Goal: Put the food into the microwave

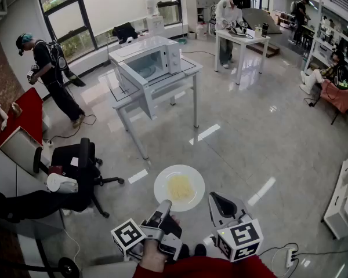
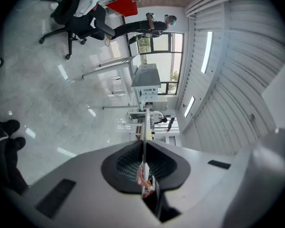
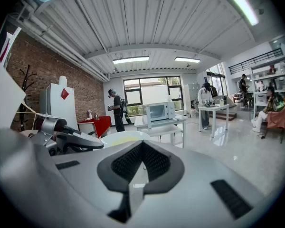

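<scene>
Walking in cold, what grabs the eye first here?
A white plate of yellow food hangs over the glossy floor at bottom centre, pinched by its rim in the left gripper. Farther on, a white microwave sits on a grey table.

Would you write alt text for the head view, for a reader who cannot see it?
The left hand-held gripper holds a white plate of yellow food by its rim above a floor; the right hand-held gripper is beside it, empty. A white microwave sits on a table ahead.
</scene>
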